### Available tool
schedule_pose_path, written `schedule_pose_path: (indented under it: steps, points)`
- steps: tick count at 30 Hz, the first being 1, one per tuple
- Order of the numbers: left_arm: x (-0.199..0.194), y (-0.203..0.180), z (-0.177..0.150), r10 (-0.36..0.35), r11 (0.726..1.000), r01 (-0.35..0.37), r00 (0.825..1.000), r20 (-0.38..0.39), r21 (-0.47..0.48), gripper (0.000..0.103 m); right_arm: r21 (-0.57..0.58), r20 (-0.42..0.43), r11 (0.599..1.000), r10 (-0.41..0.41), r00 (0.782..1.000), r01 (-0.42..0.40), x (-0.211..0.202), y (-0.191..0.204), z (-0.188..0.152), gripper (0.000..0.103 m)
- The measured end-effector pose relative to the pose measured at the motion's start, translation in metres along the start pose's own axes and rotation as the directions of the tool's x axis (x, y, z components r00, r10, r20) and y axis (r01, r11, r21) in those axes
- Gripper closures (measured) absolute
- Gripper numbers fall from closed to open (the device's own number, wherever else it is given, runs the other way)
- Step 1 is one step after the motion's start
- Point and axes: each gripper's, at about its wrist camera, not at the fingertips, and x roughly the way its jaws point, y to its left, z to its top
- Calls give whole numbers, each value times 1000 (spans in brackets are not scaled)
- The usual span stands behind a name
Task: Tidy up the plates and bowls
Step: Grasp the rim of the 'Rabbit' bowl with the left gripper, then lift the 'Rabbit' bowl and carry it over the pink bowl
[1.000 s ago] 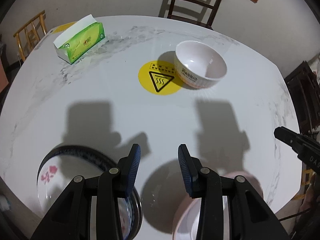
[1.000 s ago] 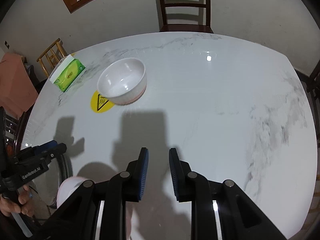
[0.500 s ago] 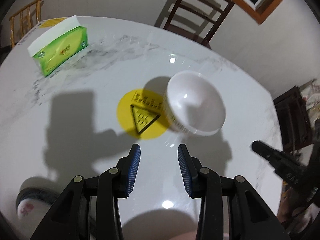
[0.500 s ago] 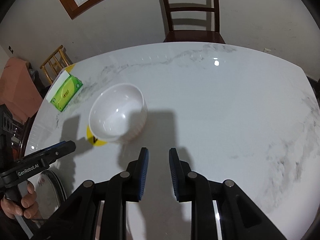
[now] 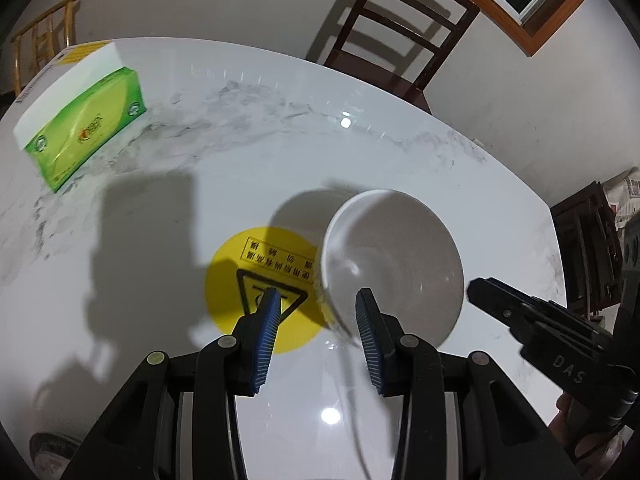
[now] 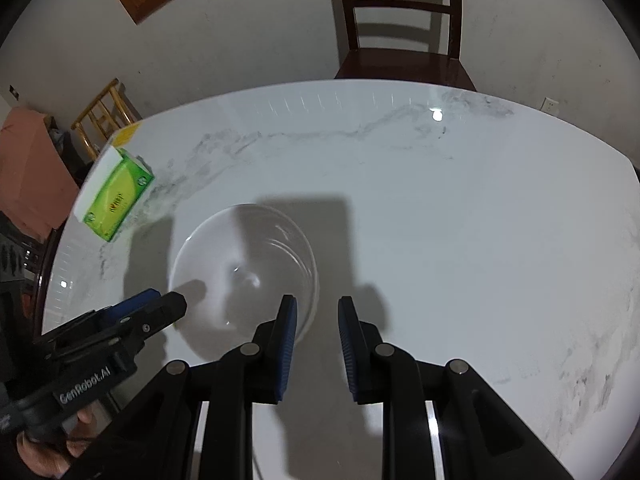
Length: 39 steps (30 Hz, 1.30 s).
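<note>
A white bowl (image 5: 394,264) stands on the white marble table (image 5: 240,168), partly over a yellow round warning sticker (image 5: 260,280). My left gripper (image 5: 316,320) is open, its jaws on either side of the bowl's near left rim. My right gripper (image 6: 317,328) is open, its jaws on either side of the bowl's (image 6: 244,276) near right rim. The right gripper also shows in the left wrist view (image 5: 532,320), just right of the bowl. The left gripper shows in the right wrist view (image 6: 132,316) at the bowl's left edge. A flowered plate's edge (image 5: 52,450) peeks out at bottom left.
A green tissue box (image 5: 80,120) lies at the table's far left; it also shows in the right wrist view (image 6: 116,196). A dark wooden chair (image 6: 400,32) stands behind the table's far edge. A yellow chair (image 6: 104,120) stands far left.
Both grippers have moved forward to the white bowl, which is now close on both sides. The plate and pink bowl near the front edge have dropped out of view.
</note>
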Motion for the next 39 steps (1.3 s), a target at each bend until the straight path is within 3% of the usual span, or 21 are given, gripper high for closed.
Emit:
schedule_pose_path:
  steps: [10,17,22,39]
  points:
    - [25,3,5,12,1000,-12,999,-45,6,70,-23,-42,1000,14,999,-15,24,3,-5,81]
    - [33,1,6,-29,999,30,998,-64,11,88,1,-52,999,34,998,-34,32,1,-6,83]
    - [30,1,3,-12,1000,13,998,-55,17,89,40,-52,996,77,996,-75,32,-4,-10,84]
    - [7,-13,-11,-10,998,14,998,-62,59,90,41,-45,997,66,997,-64,1,0,-35,86]
